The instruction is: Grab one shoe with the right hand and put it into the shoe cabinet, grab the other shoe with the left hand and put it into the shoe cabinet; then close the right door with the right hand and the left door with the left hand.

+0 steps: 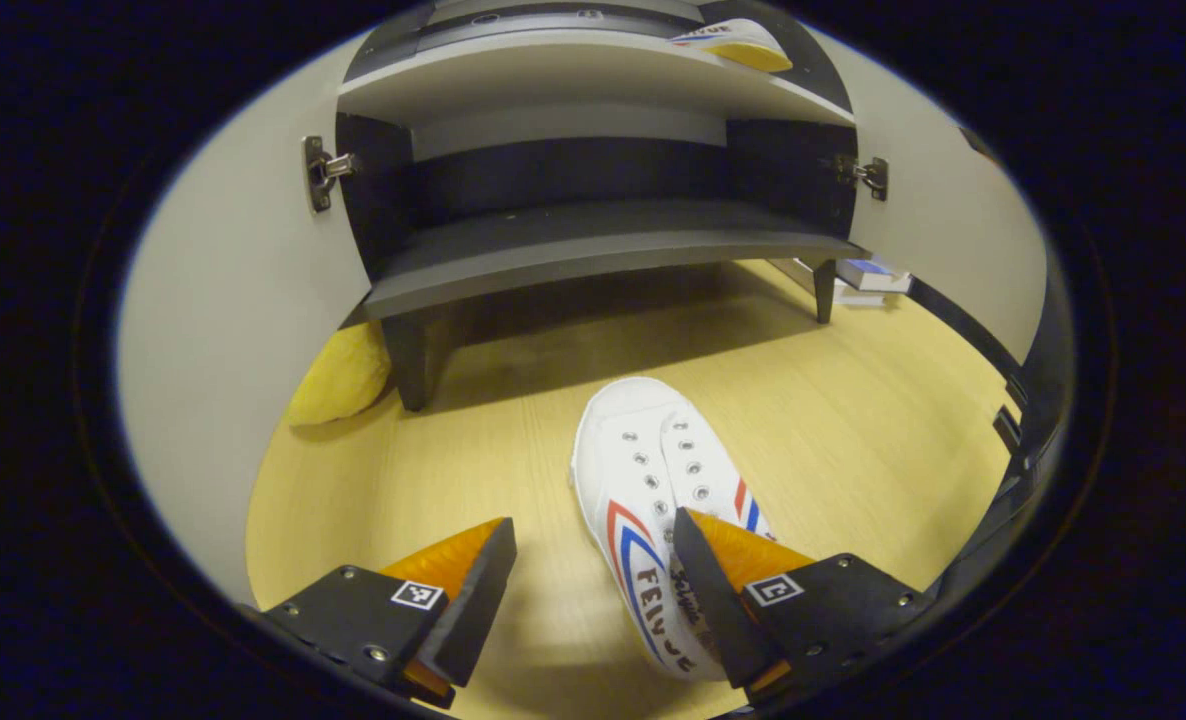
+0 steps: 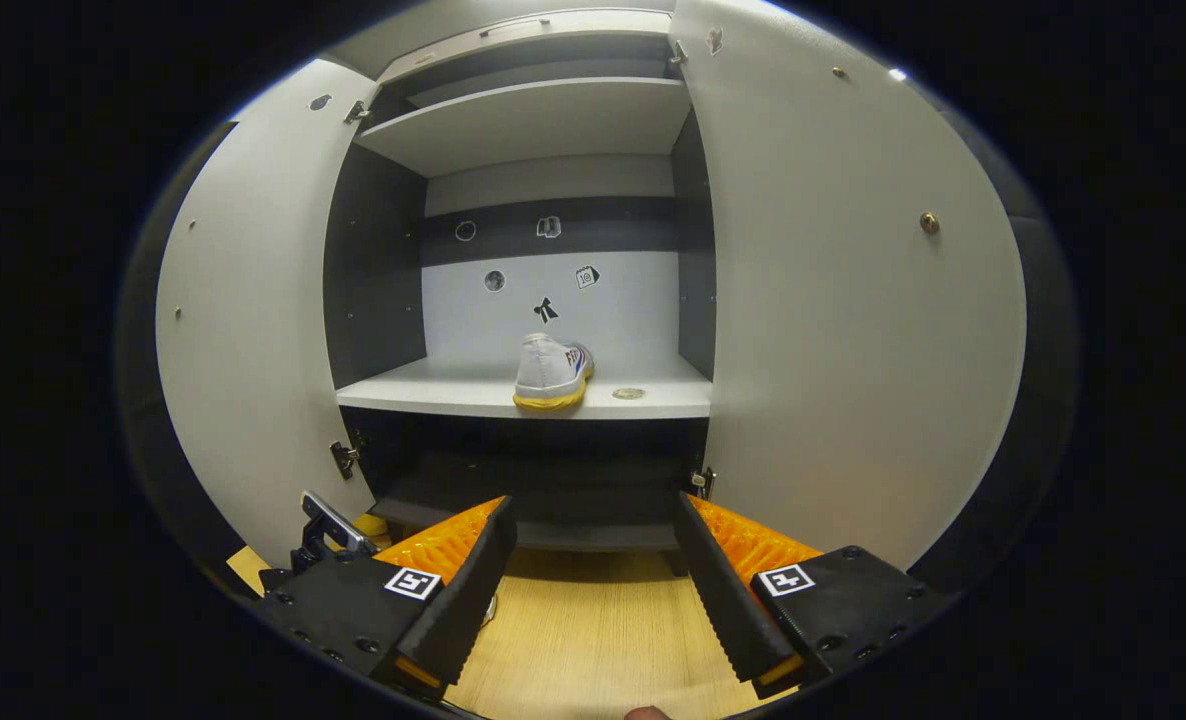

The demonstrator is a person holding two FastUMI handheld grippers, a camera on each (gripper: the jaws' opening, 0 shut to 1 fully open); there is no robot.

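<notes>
One white canvas sneaker (image 2: 551,372) already stands on the middle shelf (image 2: 653,400) of the shoe cabinet (image 2: 373,260), heel toward the opening and toe toward the back panel, set a little right of centre so that the left half of the shelf is free for its mate. In the right gripper view the right claw (image 2: 593,590) hangs in front of the cabinet with its fingers spread wide and nothing between them; judging by that, its share of the carrying is done and it waits clear of the shelf, the right door (image 2: 853,300) standing open at 3 o'clock and the left door (image 2: 243,300) at 9 o'clock.

The second sneaker (image 1: 653,500) lies on the wooden floor (image 1: 853,420) in front of the cabinet, toe pointing at 12 o'clock toward the cabinet's low shelf (image 1: 593,250). The left claw (image 1: 593,590) hovers low over its heel end, fingers wide apart and holding nothing. The shoe sits off toward 3 o'clock of the gap, its side running under the right-hand finger, so the claw probably needs to shift that way to straddle the heel before closing. A yellow cushion-like thing (image 1: 343,378) rests by the cabinet leg (image 1: 411,360) at 10 o'clock, well clear of the path. Both doors stay open until the second shoe is in.
</notes>
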